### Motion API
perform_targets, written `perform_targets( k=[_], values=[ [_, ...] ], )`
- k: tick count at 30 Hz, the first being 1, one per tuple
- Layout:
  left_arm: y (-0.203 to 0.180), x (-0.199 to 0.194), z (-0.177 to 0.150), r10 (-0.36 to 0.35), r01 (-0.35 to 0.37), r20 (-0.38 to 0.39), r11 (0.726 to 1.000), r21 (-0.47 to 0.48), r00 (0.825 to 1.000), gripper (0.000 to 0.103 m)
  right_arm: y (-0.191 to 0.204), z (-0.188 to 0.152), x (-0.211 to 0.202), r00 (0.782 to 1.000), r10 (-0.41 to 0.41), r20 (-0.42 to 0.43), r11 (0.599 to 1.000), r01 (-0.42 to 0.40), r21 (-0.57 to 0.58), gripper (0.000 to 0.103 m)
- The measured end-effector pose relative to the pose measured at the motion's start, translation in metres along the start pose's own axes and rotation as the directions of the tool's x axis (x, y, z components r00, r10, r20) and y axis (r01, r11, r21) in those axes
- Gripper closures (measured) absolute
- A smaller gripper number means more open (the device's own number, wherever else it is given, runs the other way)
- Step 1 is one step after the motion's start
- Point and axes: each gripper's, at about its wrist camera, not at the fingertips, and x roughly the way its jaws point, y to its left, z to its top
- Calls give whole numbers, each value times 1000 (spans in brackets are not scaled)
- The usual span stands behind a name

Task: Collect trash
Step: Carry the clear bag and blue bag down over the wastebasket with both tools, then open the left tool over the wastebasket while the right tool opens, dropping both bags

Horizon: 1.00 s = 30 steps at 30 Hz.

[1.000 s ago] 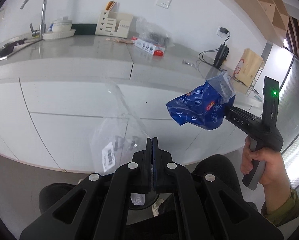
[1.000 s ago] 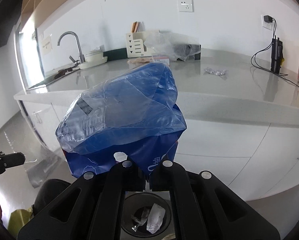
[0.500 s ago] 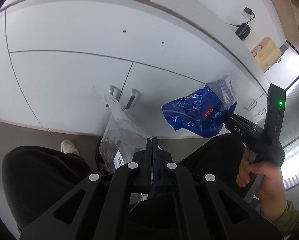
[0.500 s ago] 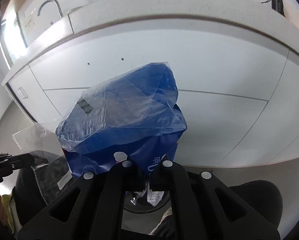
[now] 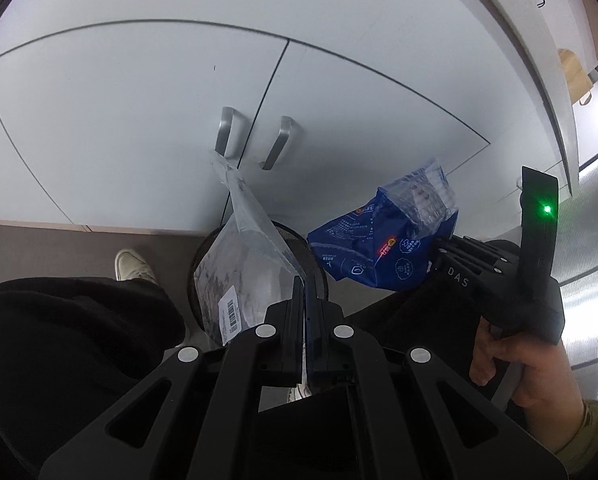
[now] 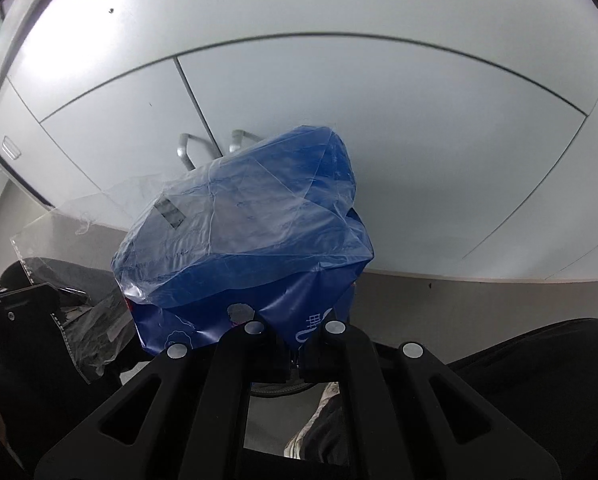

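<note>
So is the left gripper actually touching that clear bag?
Touching. The left wrist view shows the left gripper closed on the lower corner of the clear plastic bag, which stands up from the jaws above the bin.

I see a grey floor (image 5: 51, 240) below the white cabinets (image 5: 119, 120). On it stands a round black mesh bin (image 5: 319, 276), with my pale shoe (image 5: 133, 266) just beside it.

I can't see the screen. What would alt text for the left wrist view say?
A black claw pinches a clear plastic bag above a round black bin on the floor. To its right, a second hand-held claw grips a crumpled blue wrapper, with white cabinet doors behind.
</note>
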Motion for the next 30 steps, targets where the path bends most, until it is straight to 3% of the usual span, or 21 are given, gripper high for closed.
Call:
perform_targets(
  k=[16, 30],
  values=[
    [32, 74, 1, -81, 63, -166, 992, -111, 983, 103, -4, 6, 64, 984, -5, -179, 998, 15, 55, 100],
    [45, 128, 2, -9, -23, -291, 994, -109, 957, 103, -6, 0, 126, 943, -42, -331, 998, 58, 40, 100]
  ],
)
